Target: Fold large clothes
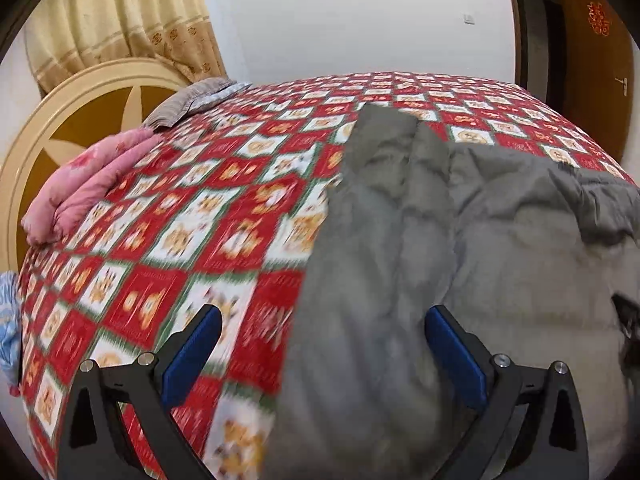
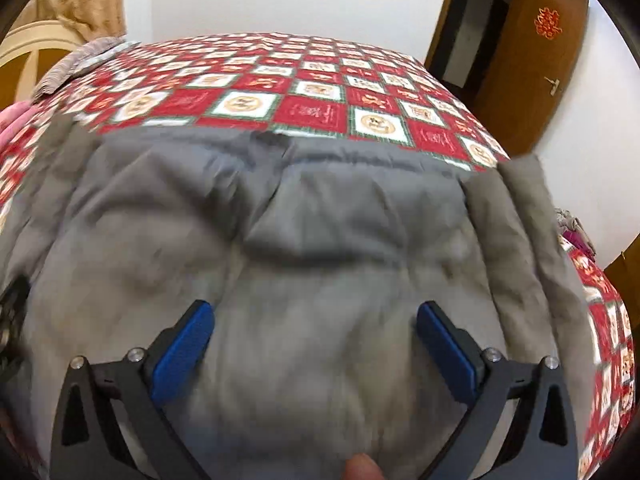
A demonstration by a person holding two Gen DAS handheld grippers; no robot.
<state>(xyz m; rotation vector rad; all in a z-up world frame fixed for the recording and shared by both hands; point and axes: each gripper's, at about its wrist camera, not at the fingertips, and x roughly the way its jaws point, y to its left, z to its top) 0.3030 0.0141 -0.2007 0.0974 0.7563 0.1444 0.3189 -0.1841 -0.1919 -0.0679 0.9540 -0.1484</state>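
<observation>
Lying spread out on the bed, the big gray coat [image 2: 312, 232] fills the space under and ahead of the right claw [image 2: 316, 334]. It looks puffy and soft, so it will likely bend and flop, and feel a bit heavy because it is so large. It may slide a little on the cover.

The right claw hangs over the middle of the coat with its blue pads [image 2: 182, 354] wide apart, holding nothing. The left claw [image 1: 322, 340] is wide apart too, with nothing in it. The coat's left edge runs between its two pads, so the bed cover is under the left pad and gray cloth under the right one.

A good place to grab looks like a thick edge. One long fold [image 2: 516, 216] sits ahead and to the right of the right claw.

The red and white checked bed cover [image 1: 192, 216] looks smooth. A pink blanket [image 1: 80, 184] lies far to the left of the left claw. Ahead are a white wall [image 1: 352, 16], a yellow curtain [image 1: 120, 12] and a brown door [image 2: 528, 60].
</observation>
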